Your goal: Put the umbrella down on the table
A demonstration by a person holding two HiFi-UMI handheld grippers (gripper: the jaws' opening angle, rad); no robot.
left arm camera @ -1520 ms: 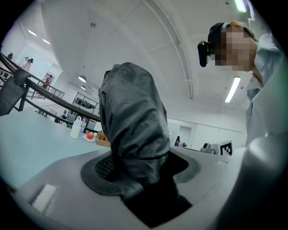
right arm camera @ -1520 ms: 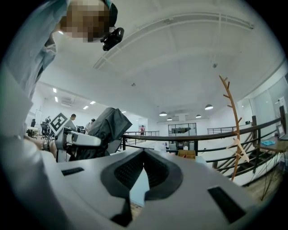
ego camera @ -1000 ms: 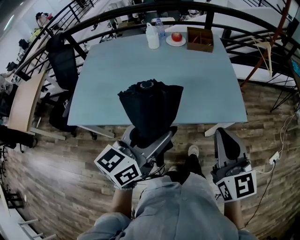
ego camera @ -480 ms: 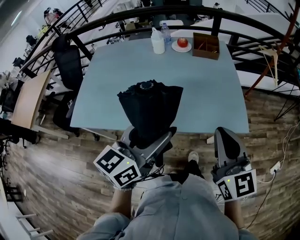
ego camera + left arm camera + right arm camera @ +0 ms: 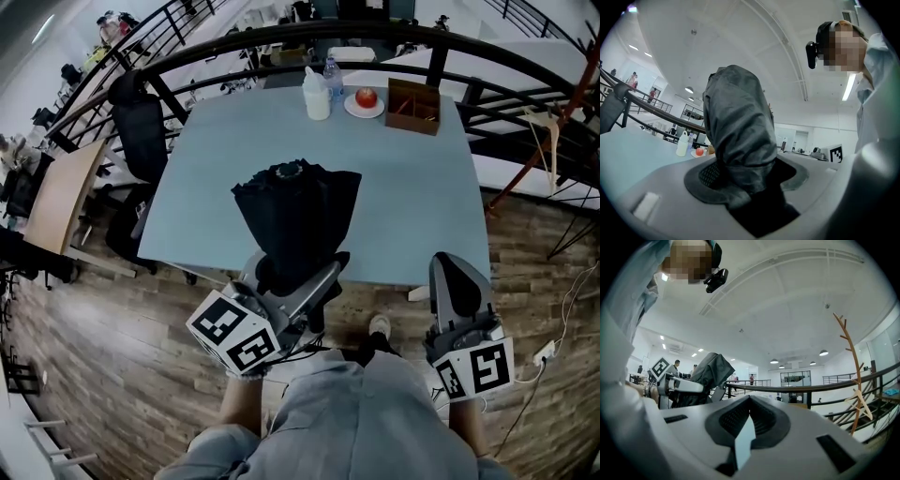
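A person stands at the 6 o'clock edge of a pale blue bench [image 5: 403,178], both forearms held forward and low, each hand carrying a gripper that points level toward 12 o'clock with its marker cube nearest the body. The left gripper [image 5: 298,274] has its jaws pinching the narrow lower end of a folded black umbrella [image 5: 295,211], which stands roughly upright from the grip with its bunched fabric widening upward, over the near edge of the bench and not lying on it. The right gripper [image 5: 457,281], at 3 o'clock of the left and well apart from it, has its jaws pressed together on nothing. At the bench's 12 o'clock edge sit a white bottle [image 5: 317,94], an apple [image 5: 366,97] and a wooden box [image 5: 414,103].
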